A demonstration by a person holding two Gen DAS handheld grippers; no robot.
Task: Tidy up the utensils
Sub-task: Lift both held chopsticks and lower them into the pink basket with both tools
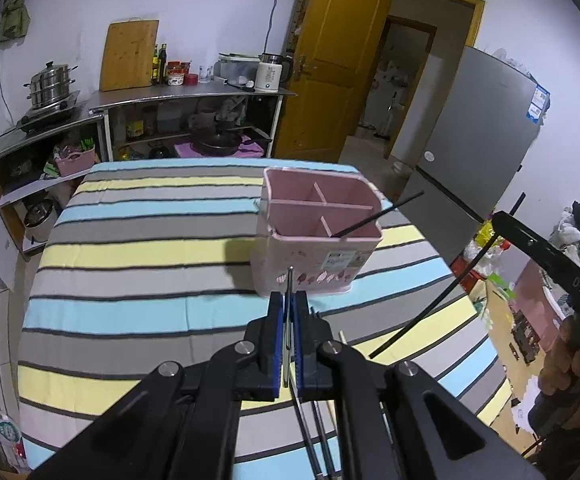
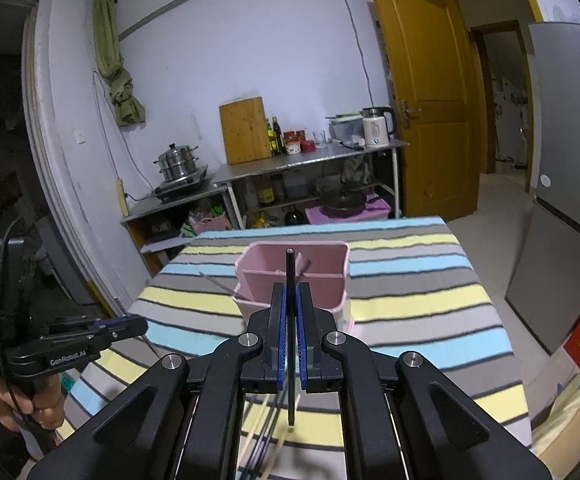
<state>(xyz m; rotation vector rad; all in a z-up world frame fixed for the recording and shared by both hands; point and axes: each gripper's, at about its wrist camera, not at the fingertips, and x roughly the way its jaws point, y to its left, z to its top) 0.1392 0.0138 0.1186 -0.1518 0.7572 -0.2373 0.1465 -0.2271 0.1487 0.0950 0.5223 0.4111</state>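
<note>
1. The left hand-held gripper [image 1: 290, 320] is clamped narrow on a thin metal chopstick [image 1: 288, 300]. The stick lies along the line of the fingers, its tip poking out ahead toward the pink utensil holder [image 1: 318, 236].

2. The right hand-held gripper [image 2: 290, 312] is likewise pinched shut, on a black chopstick [image 2: 290, 280]. This stick also runs lengthwise between the blue pads [image 2: 277, 332]; its far end reaches forward over the holder's near rim, and its near end hangs back below the fingers.

3. The holder stands upright on the striped counter [image 1: 149, 248], straight ahead of both grippers and just beyond their fingertips. It is split into compartments by cross walls. One black chopstick [image 1: 382, 212] already leans out of a near compartment, slanting away to the right as the left wrist view shows it.

4. More loose chopsticks [image 2: 265, 424], pale and dark, lie on the counter beneath the right gripper, behind its fingertips.

5. The coming move turns on axis: each held stick points forward and slightly down, while the holder's openings face up. My judgement is that the right stick, already over the rim, is the nearer to going in; it needs tipping steeper so the leading end drops into a compartment before release.

6. The risk I see is the tip catching a divider or knocking the stick that already leans there.
</note>
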